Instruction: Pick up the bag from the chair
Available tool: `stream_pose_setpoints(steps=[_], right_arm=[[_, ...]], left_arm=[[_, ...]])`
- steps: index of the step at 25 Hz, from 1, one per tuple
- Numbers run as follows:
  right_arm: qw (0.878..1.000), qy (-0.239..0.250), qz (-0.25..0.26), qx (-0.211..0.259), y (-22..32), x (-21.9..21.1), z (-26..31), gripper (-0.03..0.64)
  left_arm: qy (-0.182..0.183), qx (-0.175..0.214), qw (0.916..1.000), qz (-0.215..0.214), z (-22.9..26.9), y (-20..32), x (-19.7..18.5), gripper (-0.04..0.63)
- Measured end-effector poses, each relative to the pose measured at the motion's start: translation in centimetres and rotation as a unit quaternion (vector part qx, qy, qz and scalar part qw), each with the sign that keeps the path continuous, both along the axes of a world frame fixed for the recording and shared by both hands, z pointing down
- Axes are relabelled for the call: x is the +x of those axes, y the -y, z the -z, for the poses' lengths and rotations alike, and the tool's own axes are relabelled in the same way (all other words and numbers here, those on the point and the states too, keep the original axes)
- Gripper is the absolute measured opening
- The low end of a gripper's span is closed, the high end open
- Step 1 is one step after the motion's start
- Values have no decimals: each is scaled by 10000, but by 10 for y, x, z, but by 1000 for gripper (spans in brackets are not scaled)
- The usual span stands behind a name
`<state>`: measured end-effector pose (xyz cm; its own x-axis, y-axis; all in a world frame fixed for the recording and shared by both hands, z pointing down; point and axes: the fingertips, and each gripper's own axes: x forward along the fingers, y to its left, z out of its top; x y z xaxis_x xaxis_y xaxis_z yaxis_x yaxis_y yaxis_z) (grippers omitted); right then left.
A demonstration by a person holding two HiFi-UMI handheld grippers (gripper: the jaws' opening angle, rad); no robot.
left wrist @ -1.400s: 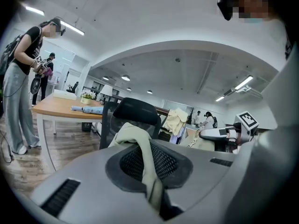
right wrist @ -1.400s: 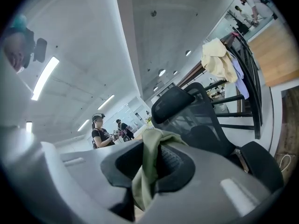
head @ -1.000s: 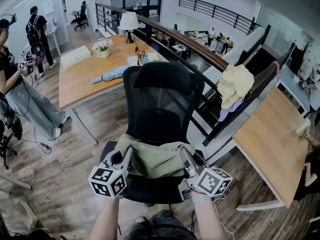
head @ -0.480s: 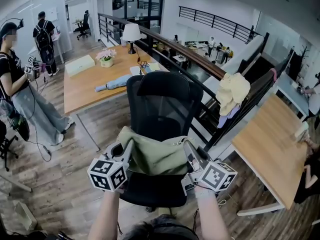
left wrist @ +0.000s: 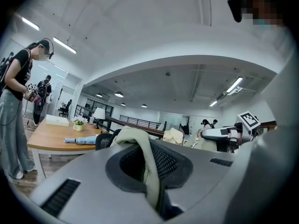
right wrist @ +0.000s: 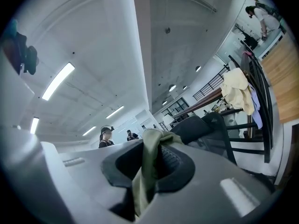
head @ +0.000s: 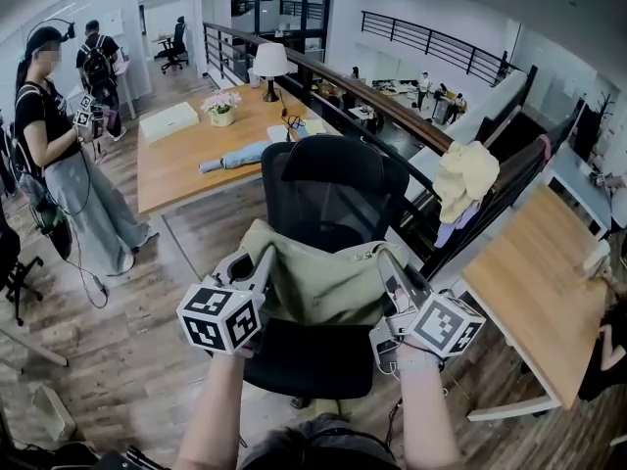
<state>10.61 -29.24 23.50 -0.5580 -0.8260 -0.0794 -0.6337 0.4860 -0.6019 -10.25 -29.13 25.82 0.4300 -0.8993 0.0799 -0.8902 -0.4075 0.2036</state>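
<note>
Overhead: bag (head: 318,287) before chair (head: 333,189) | gripper views: left tool (left wrist: 150,169), right tool (right wrist: 145,171) pinch its cloth

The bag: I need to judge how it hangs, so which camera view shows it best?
The head view: the whole olive bag hangs spread between the left gripper and right gripper, before the chair. Each gripper view shows only a pinched fold of it between its own jaws.

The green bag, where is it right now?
In the head view's middle, the olive-green bag hangs between the left gripper and the right gripper, each clamped on a top corner, just in front of the black office chair's backrest.
</note>
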Motion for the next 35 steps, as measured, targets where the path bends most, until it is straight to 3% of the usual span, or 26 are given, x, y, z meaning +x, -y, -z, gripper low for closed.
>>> stream_pose_setpoints(steps=[35], right_arm=[[9934,-172,7,1133,-4,-8,125,63]], left_arm=[[206,1091,9938,4,132,-8,-9,12]])
